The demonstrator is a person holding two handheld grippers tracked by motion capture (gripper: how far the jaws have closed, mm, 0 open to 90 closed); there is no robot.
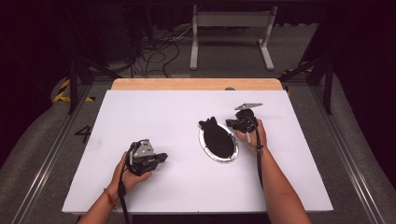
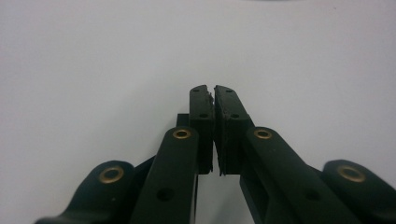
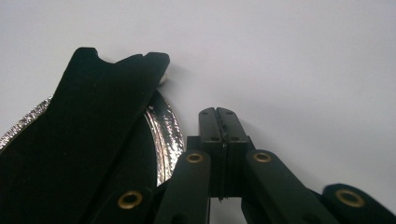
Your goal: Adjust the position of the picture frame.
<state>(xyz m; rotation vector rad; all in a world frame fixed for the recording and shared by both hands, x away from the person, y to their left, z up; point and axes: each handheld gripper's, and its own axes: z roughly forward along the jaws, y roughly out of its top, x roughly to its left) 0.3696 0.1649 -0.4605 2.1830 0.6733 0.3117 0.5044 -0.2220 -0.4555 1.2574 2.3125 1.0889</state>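
Right hand-held gripper sits just right of the oval silver plate, jaws clenched together with nothing between them. On that plate lies the black fish-shaped piece, right of the bench's centre. Its long axis runs diagonally, from near-right to far-left, and its notched tail pokes past the plate's far rim, pointing away and a touch left. Left hand-held gripper rests at the near left, well apart from the plate, clenched too, gripping nothing.
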